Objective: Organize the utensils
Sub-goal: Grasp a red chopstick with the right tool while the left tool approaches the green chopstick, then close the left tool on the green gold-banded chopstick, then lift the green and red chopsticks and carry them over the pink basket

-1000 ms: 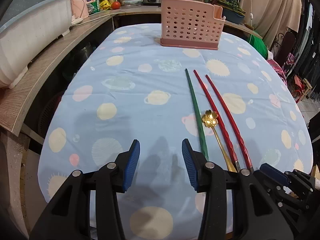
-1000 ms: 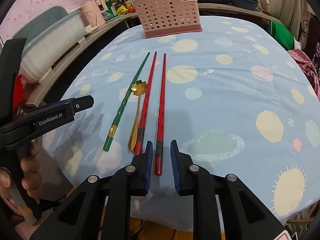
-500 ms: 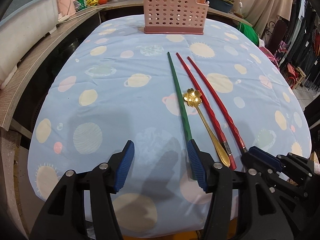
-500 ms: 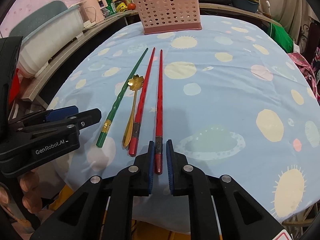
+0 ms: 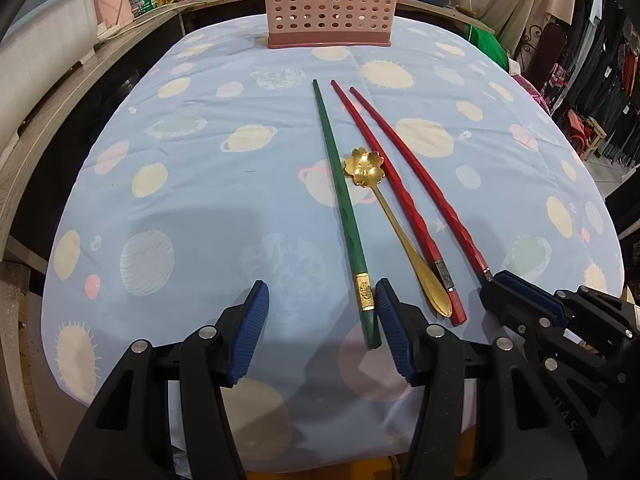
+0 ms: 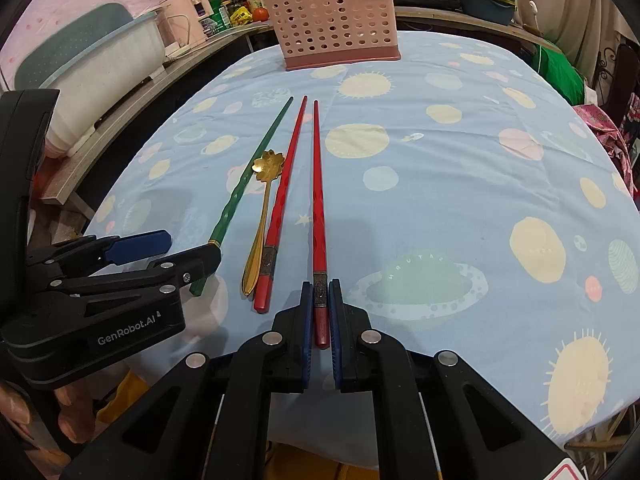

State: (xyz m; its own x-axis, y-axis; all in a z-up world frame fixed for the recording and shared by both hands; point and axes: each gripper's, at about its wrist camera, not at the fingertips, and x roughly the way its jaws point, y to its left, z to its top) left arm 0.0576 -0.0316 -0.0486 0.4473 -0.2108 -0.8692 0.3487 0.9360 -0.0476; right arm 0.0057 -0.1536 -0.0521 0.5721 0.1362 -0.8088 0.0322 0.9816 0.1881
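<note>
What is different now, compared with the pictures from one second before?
The right claw has just been closing and is now shut on the outer red chopstick. The left claw moved toward the green chopstick, which lies against its right pad, not gripped. The spoon, inner red chopstick and basket stayed put.

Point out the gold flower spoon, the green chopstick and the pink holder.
gold flower spoon [image 5: 365, 167]: left wrist view, on its flower-shaped bowl.
green chopstick [image 5: 339, 184]: left wrist view, mid-shaft.
pink holder [image 6: 334, 30]: right wrist view, on its perforated front wall.
</note>
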